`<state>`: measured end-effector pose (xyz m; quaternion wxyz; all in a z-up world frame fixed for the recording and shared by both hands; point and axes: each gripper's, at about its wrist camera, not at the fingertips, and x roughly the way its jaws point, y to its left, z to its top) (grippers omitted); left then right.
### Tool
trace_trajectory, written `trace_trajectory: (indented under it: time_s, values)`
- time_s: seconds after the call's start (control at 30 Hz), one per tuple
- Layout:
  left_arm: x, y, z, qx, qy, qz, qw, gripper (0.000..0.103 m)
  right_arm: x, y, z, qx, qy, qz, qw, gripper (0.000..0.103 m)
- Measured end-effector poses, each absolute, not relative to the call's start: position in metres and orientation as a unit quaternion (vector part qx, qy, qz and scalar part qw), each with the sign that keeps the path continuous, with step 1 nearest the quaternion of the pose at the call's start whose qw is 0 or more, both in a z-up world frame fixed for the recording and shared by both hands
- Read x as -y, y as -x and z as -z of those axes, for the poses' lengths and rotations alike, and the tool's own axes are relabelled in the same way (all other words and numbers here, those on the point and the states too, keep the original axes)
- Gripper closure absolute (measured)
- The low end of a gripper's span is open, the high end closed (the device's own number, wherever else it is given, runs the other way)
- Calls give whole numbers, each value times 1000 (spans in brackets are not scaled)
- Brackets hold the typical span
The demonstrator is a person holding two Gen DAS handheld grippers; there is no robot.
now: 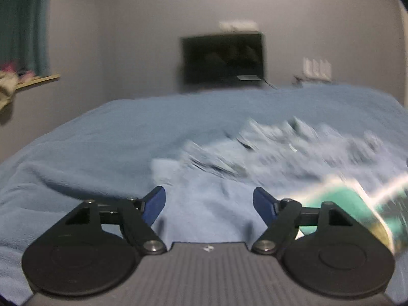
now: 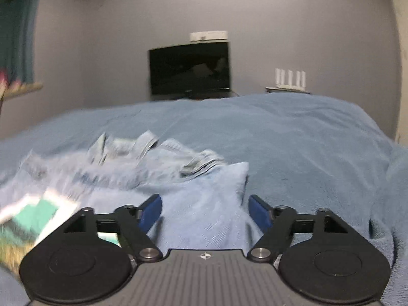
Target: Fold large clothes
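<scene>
A light blue garment, denim-like, lies crumpled on a blue bed. In the left wrist view it [image 1: 267,153] is ahead and to the right, blurred. In the right wrist view it [image 2: 153,168] is ahead and to the left, with a flat cloth part [image 2: 204,204] reaching between the fingers. My left gripper [image 1: 209,201] is open just above the cloth. My right gripper [image 2: 205,209] is open with cloth lying between its blue pads. A teal and white blurred thing [image 1: 357,204] is at the right of the left view and at the lower left of the right view [image 2: 33,216].
The blue fleece bedspread [image 2: 306,140] covers the whole bed. A dark TV screen [image 2: 190,68] stands against the grey wall beyond the bed. A white router [image 2: 289,79] sits to its right. Teal curtains [image 1: 23,25] and a shelf are at the left.
</scene>
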<state>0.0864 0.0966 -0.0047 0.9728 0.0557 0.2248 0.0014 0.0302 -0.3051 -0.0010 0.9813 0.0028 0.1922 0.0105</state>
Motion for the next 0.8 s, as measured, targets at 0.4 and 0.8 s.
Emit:
trace_trajectory:
  time_s: [0.4, 0.8]
  values:
    - [-110, -52, 11, -309, 2, 0, 951, 26, 331, 14, -3, -242, -97, 9, 965, 15]
    - [-134, -8, 2, -353, 181, 52, 917, 3, 314, 75, -11, -257, -110, -26, 960, 0]
